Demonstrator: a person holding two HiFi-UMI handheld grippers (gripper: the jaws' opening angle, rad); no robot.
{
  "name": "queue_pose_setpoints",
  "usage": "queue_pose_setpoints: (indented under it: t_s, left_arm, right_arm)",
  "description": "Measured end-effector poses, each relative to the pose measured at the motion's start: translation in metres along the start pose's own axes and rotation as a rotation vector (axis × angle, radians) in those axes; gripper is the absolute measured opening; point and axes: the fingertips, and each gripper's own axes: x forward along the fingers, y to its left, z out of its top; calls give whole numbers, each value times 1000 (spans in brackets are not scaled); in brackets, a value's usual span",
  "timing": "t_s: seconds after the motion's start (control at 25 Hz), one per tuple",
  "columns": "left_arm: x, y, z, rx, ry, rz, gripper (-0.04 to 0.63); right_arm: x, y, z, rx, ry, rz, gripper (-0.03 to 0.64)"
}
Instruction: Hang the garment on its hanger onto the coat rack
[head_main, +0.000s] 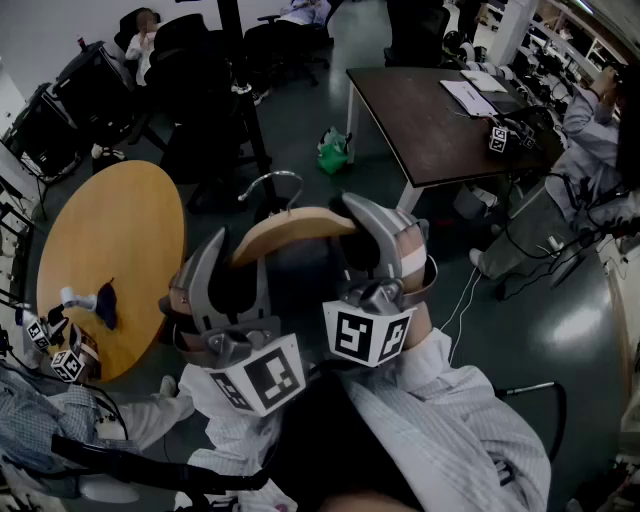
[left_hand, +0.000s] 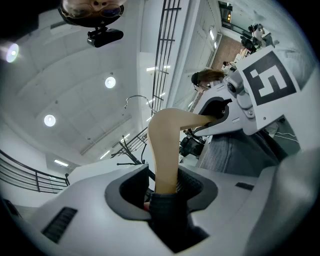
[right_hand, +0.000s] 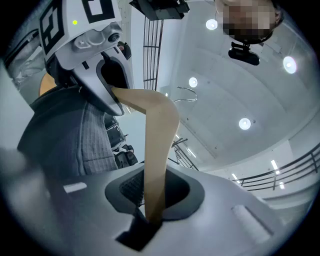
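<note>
Hanger (head_main: 290, 228) held up in both tongs, not yet hung.
Each wooden arm is clamped, one by the left tongs (left_hand: 165, 187) and one by the right tongs (right_hand: 152, 192), with the dark garment (head_main: 300, 290) draped between. The hook (head_main: 272, 184) is best kept upright and level, then guided onto the dark pole (head_main: 232, 22) ahead, judged to be the coat rack.

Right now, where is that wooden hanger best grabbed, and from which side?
Grip the wooden hanger by its two sloping arms, from below: the left tool is shut on one, the right tool on the other. The arms are flat and broad, so pads seat well, and the metal hook on top is left free for hanging.
</note>
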Motion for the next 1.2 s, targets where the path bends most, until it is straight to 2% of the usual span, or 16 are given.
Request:
queue_pose_setpoints:
  t_s: [0.2,0.84,1.04,1.2]
  left_arm:
    - [-6,7,4,-3,3,-1,149]
    - [-16,-15,24,-7,8,14,149]
    - [3,-18,17,-8,23,-1,149]
    - [38,-24,2,-16,24,-5,149]
  right_arm:
    - [-3,-4,9,-2,-5,0,57]
    - [-26,-17,-7,14,-37,-4,65]
    - [-9,-14,-18,24,-32,8,67]
    - [22,-7,-38,22,-24,24,69]
